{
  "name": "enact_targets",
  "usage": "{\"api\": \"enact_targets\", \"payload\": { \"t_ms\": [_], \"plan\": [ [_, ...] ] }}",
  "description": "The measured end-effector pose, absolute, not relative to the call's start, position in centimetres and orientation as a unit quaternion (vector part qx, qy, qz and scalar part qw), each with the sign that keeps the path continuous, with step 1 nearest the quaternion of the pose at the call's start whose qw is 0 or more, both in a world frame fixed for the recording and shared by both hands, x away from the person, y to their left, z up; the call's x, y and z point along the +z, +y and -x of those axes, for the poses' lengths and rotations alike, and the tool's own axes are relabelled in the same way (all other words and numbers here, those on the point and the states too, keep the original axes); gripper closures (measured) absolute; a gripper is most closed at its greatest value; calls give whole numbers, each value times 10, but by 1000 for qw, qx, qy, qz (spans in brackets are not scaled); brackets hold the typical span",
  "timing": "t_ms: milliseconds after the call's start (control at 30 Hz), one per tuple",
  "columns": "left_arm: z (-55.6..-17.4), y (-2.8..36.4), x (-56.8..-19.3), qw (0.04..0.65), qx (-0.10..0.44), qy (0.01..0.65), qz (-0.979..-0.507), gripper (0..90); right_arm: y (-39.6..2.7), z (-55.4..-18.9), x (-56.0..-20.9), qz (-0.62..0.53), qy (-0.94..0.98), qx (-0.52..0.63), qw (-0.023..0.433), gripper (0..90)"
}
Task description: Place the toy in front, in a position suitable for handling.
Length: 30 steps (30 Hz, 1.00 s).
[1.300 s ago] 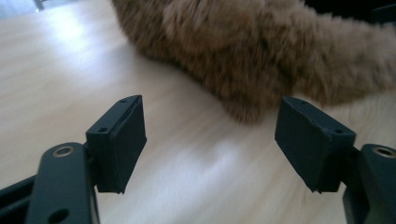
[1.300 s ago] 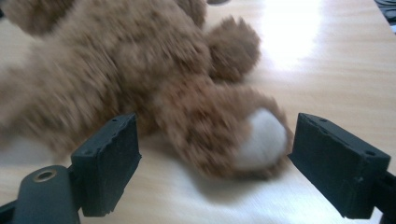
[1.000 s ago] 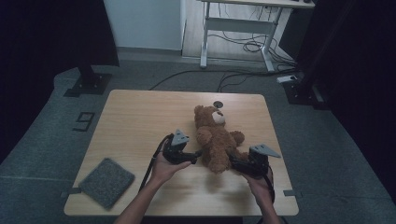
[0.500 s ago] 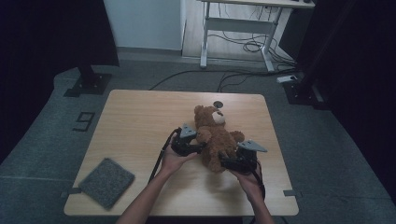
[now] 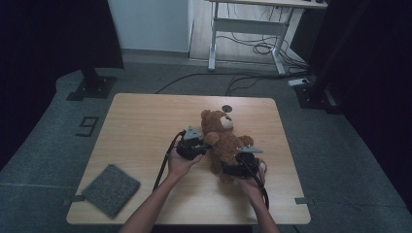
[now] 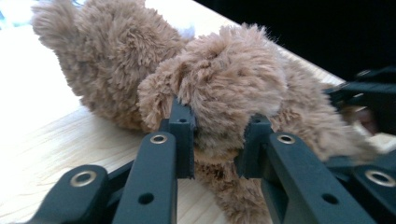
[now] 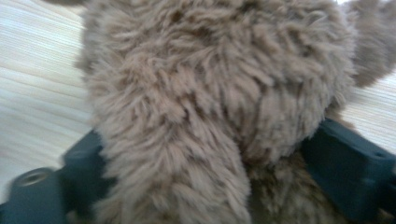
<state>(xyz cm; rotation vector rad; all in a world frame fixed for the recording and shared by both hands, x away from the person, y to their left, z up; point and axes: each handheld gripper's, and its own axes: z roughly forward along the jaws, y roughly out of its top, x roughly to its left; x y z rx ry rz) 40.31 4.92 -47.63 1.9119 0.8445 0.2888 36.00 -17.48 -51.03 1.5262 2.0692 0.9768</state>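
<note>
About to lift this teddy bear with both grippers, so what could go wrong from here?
1. The left gripper, whose jaws have just been closing, pinches only one fluffy arm of the teddy bear; soft plush may slip or stretch when pulled.
2. The right gripper has a leg between wide-set jaws; its grip may not be firm yet, so the bear could swing off one hold.

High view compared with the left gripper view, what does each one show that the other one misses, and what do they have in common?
High view: the whole table, the grey mat at its near left corner, the desk frame behind. Left gripper view: a close-up of the left gripper, whose jaws have just been closing, pads pressed into the teddy bear at its furry arm. Both: the bear lying on the wood, with the right gripper at its other side.
</note>
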Motion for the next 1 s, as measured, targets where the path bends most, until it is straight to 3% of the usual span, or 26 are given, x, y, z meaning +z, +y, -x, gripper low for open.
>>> {"api": "enact_targets", "payload": {
  "t_ms": [33, 67, 100, 167, 300, 600, 1000],
  "plan": [
    [-403, 49, -476, 495, 115, 347, -788, 731, -175, -361, -512, -544, 738, 347, 198, 169],
    [-403, 50, -475, 496, 111, 345, -789, 742, -177, -360, -512, -538, 740, 351, 199, 343],
    [-403, 50, -475, 497, 108, 345, -789, 742, -177, -360, -512, -538, 740, 351, 199, 343],
    [-403, 50, -473, 501, 101, 344, -788, 751, -181, -357, -510, -529, 740, 362, 203, 503],
    [-402, 52, -466, 520, 81, 339, -780, 762, -193, -355, -511, -532, 726, 385, 205, 608],
    [-391, 61, -447, 554, 72, 321, -765, 775, -200, -348, -495, -510, 715, 404, 256, 655],
    [-362, 89, -427, 586, 89, 320, -739, 776, -190, -359, -463, -435, 753, 403, 284, 662]
  ]
}}
